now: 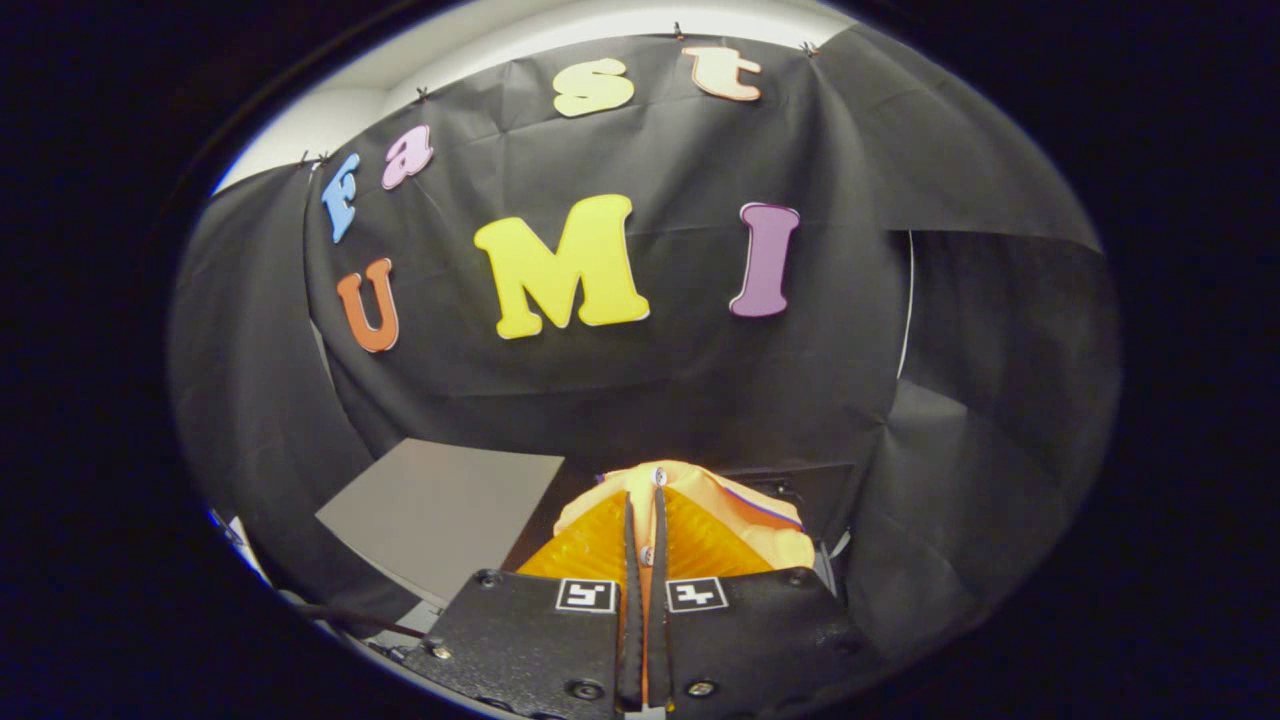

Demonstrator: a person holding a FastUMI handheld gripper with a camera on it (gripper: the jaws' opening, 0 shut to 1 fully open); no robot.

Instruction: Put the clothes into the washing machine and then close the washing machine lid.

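step: carrying clothes | claw fingers nearly closed, pinching orange garment, held up near booth wall | grey panel left, possibly washer lid | next: lower garment into drum, release

Gripper camera, facing booth wall, close

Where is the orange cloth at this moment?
In the gripper view, the orange cloth is pinched between the nearly closed fingers of the hand-held gripper, raised in front of the black booth wall, with a grey panel to its left.
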